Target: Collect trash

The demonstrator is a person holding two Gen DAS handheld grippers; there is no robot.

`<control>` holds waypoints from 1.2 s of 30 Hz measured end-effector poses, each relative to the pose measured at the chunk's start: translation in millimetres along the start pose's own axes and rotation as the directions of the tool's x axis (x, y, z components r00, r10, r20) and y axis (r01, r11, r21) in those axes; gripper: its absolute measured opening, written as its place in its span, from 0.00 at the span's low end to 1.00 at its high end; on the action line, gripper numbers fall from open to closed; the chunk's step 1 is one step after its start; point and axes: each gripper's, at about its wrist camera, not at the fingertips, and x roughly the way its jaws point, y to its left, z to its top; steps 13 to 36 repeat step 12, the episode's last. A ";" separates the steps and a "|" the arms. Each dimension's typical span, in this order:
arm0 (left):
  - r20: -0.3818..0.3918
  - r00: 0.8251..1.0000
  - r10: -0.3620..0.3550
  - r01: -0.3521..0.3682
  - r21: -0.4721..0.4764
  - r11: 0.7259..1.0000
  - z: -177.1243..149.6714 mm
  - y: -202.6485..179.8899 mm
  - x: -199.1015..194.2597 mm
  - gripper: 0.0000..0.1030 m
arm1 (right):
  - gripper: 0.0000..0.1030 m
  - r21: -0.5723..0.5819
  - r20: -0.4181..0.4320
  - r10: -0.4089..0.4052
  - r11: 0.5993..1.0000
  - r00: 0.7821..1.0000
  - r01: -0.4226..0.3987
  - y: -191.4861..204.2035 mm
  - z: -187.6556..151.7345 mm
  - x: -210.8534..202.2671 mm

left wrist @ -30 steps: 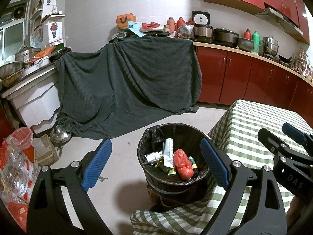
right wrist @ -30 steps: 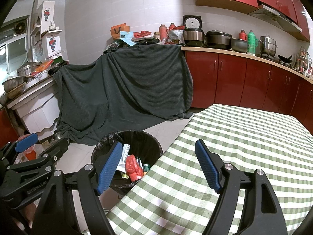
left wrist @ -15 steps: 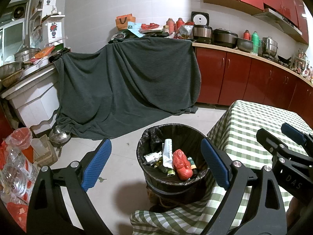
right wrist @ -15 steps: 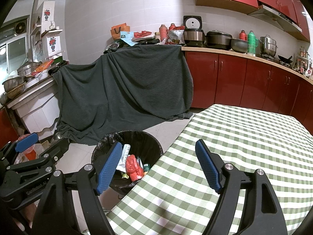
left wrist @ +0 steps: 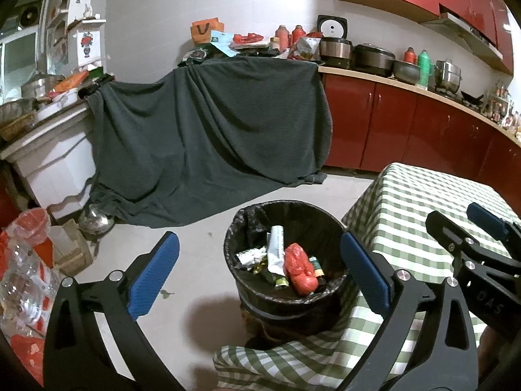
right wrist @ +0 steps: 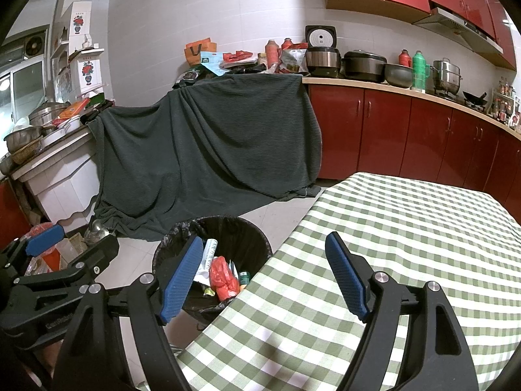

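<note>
A black trash bin (left wrist: 257, 218) with a black liner stands on the floor beside the table corner; it also shows in the right wrist view (right wrist: 247, 238). Inside lie a red plastic bag (left wrist: 299, 270), a white wrapper (left wrist: 275, 247) and several small scraps. My left gripper (left wrist: 259, 267) is open and empty, held above the bin's near side. My right gripper (right wrist: 263, 270) is open and empty, held over the edge of the green checked tablecloth (right wrist: 407, 228). Each gripper shows at the edge of the other's view.
A dark green cloth (left wrist: 208, 130) drapes over a counter behind the bin. Red cabinets (right wrist: 407, 137) with pots line the right wall. Clear plastic bottles and red bags (left wrist: 22, 260) lie on the floor at left, by a white cabinet (left wrist: 55, 163).
Almost nothing has changed. Both grippers stay open and hold nearly the same place; the left wrist view has drifted very slightly.
</note>
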 end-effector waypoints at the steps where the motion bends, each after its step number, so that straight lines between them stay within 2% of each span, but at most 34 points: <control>1: -0.001 1.000 0.002 -0.002 0.002 1.000 -0.4 2.7 0.7 0.94 | 0.73 0.001 0.000 0.000 1.000 1.000 0.000 -0.6 0.3 -0.3; 6: 0.009 1.000 -0.004 0.004 0.015 1.000 0.7 -4.3 -0.2 0.94 | 0.73 0.006 0.003 -0.005 1.000 1.000 0.005 -3.2 2.2 -2.1; 12: -0.034 0.996 -0.086 0.087 0.009 0.996 -0.3 -22.8 5.4 0.94 | 0.75 0.027 0.020 -0.053 0.998 0.998 0.053 -20.0 4.0 -10.8; 36: -0.034 0.996 -0.086 0.087 0.009 0.996 -0.3 -22.8 5.4 0.94 | 0.75 0.027 0.020 -0.053 0.998 0.998 0.053 -20.0 4.0 -10.8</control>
